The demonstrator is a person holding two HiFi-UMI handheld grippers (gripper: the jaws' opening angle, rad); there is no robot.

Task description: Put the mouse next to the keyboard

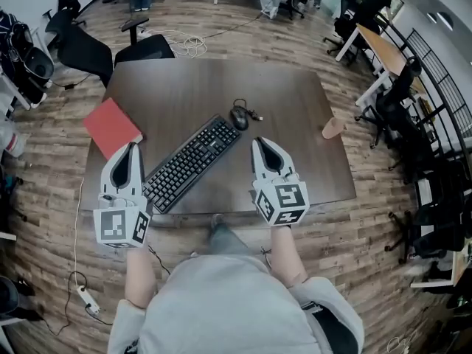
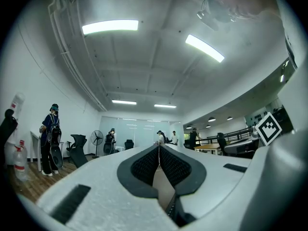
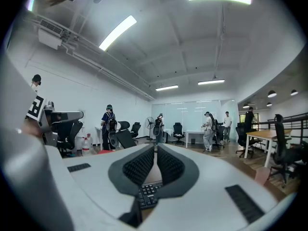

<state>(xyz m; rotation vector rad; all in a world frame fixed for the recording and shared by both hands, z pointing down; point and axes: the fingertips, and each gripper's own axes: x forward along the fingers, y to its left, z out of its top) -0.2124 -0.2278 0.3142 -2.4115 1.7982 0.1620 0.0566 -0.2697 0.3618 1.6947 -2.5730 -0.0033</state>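
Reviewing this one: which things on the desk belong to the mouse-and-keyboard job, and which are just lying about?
Part of the job:
- mouse, by the keyboard's far end
- keyboard, lying diagonally mid-table

Just lying about:
- red book, near the table's left edge
- cup, near its right edge

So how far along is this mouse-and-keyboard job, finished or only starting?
It looks about finished. Done: the mouse lies close beside the far end of the keyboard on the table. In hand: nothing; the left gripper and right gripper both have jaws shut and empty, near the table's front edge. Left: seemingly nothing, unless the mouse needs nudging closer.
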